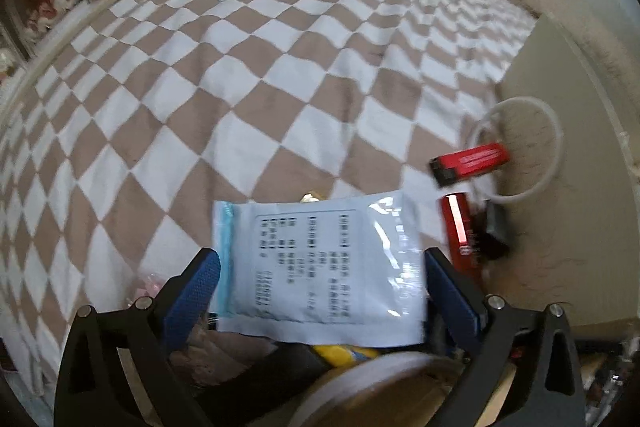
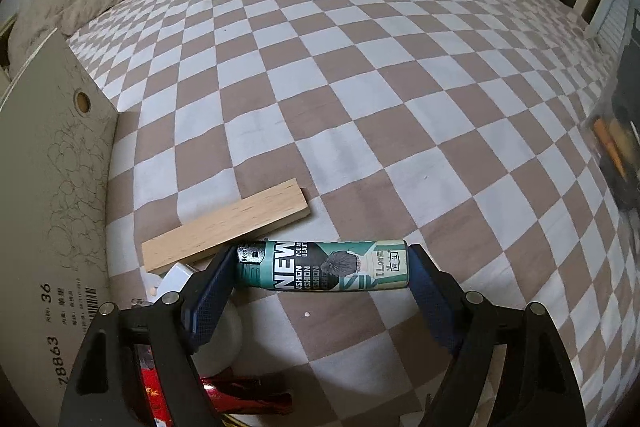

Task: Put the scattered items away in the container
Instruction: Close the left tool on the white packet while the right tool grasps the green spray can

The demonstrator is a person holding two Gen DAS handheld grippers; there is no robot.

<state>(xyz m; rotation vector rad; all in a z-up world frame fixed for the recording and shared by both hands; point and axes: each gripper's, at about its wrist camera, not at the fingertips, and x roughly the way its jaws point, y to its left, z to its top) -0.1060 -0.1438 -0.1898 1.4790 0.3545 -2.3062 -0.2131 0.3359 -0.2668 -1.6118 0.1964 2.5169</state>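
Two red lighters [image 1: 470, 163] show up in the left wrist view, lying inside the beige cardboard box [image 1: 576, 155] with a loop of white cable [image 1: 554, 147] around them; one lies flat, the other [image 1: 460, 227] stands more on end beside a small black piece whose shape is hard to make out. Over on the left gripper [image 1: 320, 285], the blue pads are pinching a white printed sachet [image 1: 320, 267] by its two side edges, held just beside the box's opening, above the checkered bedsheet [image 1: 240, 67]. Something yellow and a round pale rim peek out underneath the sachet, too blurred and cut off to name.

Switching to the right wrist view, the right gripper [image 2: 320, 277] clamps a green lighter [image 2: 324, 265] end to end, lengthwise between its blue pads, above the sheet. Beyond it a wooden block [image 2: 226, 225] lies flat on the sheet, near the outer wall of the box [image 2: 52, 163], which shows a printed label and a round hole. A white charger plug [image 2: 176, 277] pokes out from behind the left pad, mostly hidden. Something shiny and red [image 2: 244, 397] sits at the bottom edge, cut off by the gripper frame.
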